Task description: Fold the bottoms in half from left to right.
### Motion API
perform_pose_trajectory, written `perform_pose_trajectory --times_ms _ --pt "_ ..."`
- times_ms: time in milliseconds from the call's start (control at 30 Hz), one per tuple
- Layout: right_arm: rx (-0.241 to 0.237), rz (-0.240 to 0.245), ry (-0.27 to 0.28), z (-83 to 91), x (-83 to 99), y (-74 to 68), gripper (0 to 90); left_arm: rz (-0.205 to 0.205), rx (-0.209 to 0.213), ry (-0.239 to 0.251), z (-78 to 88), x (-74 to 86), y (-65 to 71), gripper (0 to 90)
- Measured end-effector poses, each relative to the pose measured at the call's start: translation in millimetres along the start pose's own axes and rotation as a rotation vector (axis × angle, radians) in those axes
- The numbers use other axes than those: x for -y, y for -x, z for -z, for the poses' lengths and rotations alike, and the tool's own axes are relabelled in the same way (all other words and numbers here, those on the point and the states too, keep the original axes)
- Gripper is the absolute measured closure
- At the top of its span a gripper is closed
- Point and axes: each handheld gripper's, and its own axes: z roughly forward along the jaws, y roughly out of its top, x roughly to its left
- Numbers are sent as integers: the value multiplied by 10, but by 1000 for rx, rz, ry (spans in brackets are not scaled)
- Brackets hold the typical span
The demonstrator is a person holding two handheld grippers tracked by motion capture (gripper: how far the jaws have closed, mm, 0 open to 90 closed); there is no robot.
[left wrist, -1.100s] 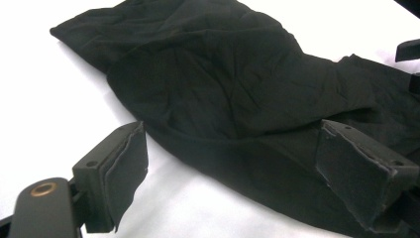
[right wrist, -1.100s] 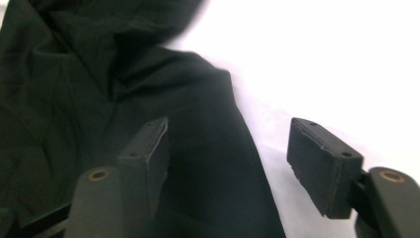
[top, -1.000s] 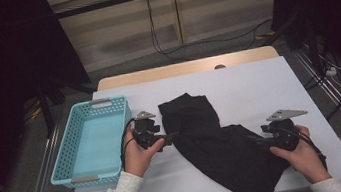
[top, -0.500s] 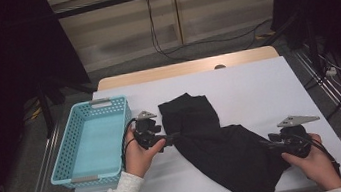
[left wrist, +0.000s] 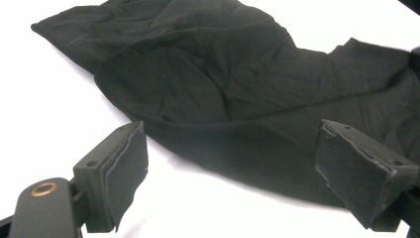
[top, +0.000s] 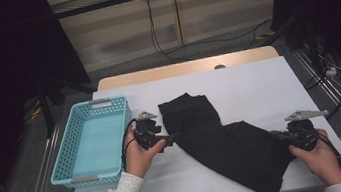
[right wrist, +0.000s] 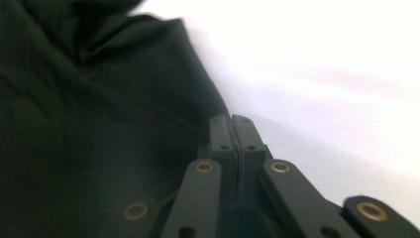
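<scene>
Item: black garment (top: 225, 141), crumpled, lying across the middle of the white desk (top: 257, 83), running from near the basket's side toward the near right corner.
Left claw (top: 172, 138): jaws stand wide apart at the garment's left edge, the cloth's hem lying between and beyond the pads (left wrist: 126, 163); nothing pressed. Position unchanged from a second ago.
Right claw (top: 277, 136): jaws have just been closing and now meet flat at the garment's right edge; whether a fold of cloth is pinched between them cannot be told.
Change: right hand (top: 321, 155) has shifted outward and toward the near right corner since the earlier frame; the garment's right end has stretched out with it.
Adjacent: turquoise basket (top: 66, 156), left of the garment, just beside the left hand (top: 139, 156).
</scene>
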Motion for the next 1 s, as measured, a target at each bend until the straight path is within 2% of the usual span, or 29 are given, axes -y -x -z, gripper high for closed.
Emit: perform_pose_trajectory --times_ms 67,133,167,200,267,400,500,567,667,700,733,767,833,867,900,933,1000 --pt "27 22 26 -29 -33 56 883 0 2 0 -5 -1 5 137" --pt "26 17 25 -45 -40 77 854 -3 2 -5 -11 -1 9 136" --pt "29 9 22 -58 -39 88 773 -3 1 -4 -13 0 8 136" --pt "57 15 21 -39 -33 93 680 -4 2 -9 -11 1 2 137" --pt "66 11 32 24 -22 104 631 -4 -1 -8 -8 4 -1 137" --pt "69 6 43 134 10 99 628 -6 -1 -10 2 7 -6 137" --pt "65 -10 43 265 81 69 657 -8 -4 -5 16 2 1 137" --pt "79 -6 39 298 104 70 695 -9 -3 -4 14 1 5 137" --pt "67 -13 10 280 149 71 723 -11 0 -6 2 -3 17 137" --pt "60 -8 -8 259 167 66 754 -10 3 -6 -3 -5 20 136" --pt "39 3 -25 214 188 48 851 -10 6 -4 -8 -10 22 137" --pt "31 10 -28 202 191 44 896 -10 6 -4 -8 -10 22 136" --pt "19 12 -19 191 183 41 900 -12 4 -6 -14 -11 19 137" --pt "53 11 -15 189 150 67 900 -12 3 -7 -16 -10 16 137" --pt "53 11 -15 189 150 67 900 -10 0 -6 -20 -6 15 137" --pt "74 5 0 190 117 130 900 -12 1 -11 -21 0 12 137" --pt "65 -9 -9 173 106 183 900 -12 1 -12 -19 4 12 137"
